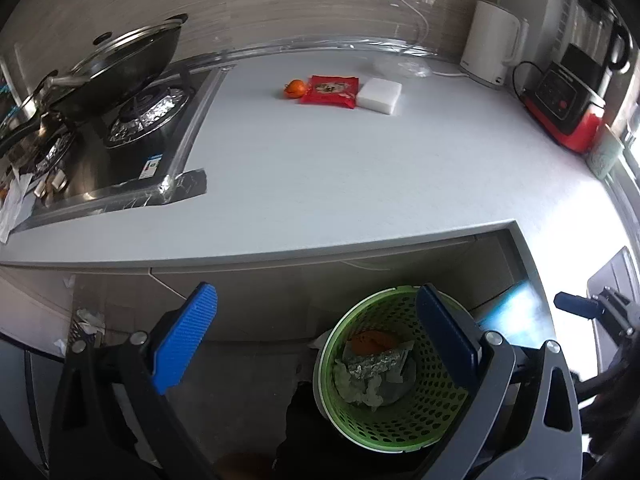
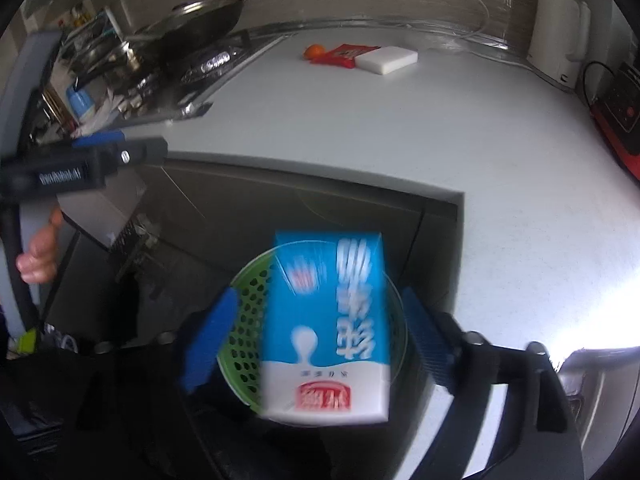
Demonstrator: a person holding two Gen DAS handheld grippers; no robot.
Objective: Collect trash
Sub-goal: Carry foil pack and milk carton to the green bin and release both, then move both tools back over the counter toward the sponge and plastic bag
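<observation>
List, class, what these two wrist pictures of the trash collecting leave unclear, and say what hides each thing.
- Green basket, right wrist view: its contents hidden by the milk carton.
- Milk carton: print motion-blurred; contact with the right gripper pads uncertain.
- Basket floor, left wrist view: partly covered by foil and paper.
- Red packet: label too small.

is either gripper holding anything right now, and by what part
Nothing is held. The left gripper is open and empty above the green basket. The right gripper is open; the blue milk carton sits between its pads with gaps on both sides.
</observation>
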